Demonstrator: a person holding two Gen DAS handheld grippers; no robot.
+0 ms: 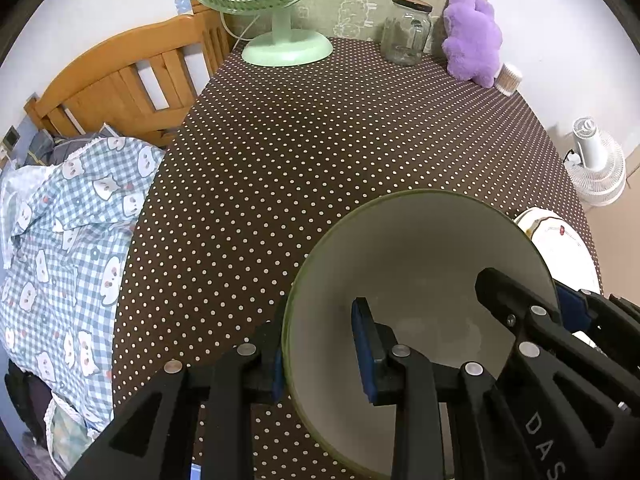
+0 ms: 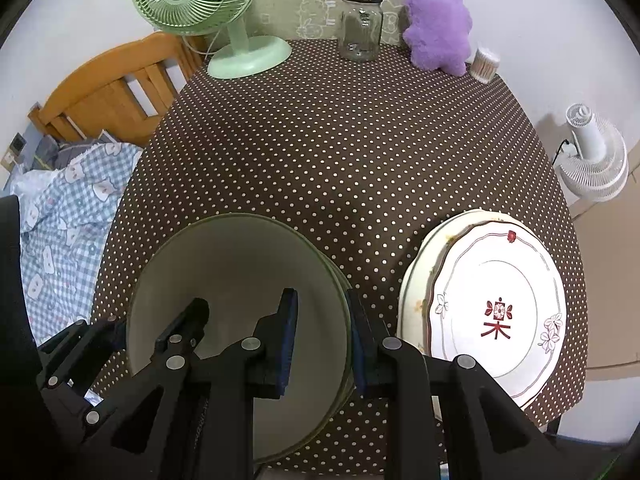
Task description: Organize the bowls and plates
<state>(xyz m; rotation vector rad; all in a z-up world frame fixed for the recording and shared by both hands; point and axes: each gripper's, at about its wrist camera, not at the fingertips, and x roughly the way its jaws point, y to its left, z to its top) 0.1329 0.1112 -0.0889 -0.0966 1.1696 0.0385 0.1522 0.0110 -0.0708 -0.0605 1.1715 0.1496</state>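
Bowl [image 2: 240, 280] rim straddled by left gripper [image 1: 320, 356] and right gripper [image 2: 320, 340], both part-open, unclamped, plates [image 2: 500, 320] beside

Bowl [image 2: 236, 280] left of stacked plates [image 2: 500, 312]; jar [image 2: 361, 26] behind.

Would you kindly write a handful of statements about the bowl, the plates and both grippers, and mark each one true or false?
1. Both grippers straddle the rim of the green bowl, each with one finger inside. True: the left gripper is at its left rim, the right gripper at its right rim.
2. The plates lie left of the bowl. False: they are stacked to its right.
3. The top plate bears a red motif. True.
4. The glass jar lies on its side. False: it stands upright, lid on.
5. The purple plush toy sits inside the bowl. False: it is at the table's far edge, beside the jar.
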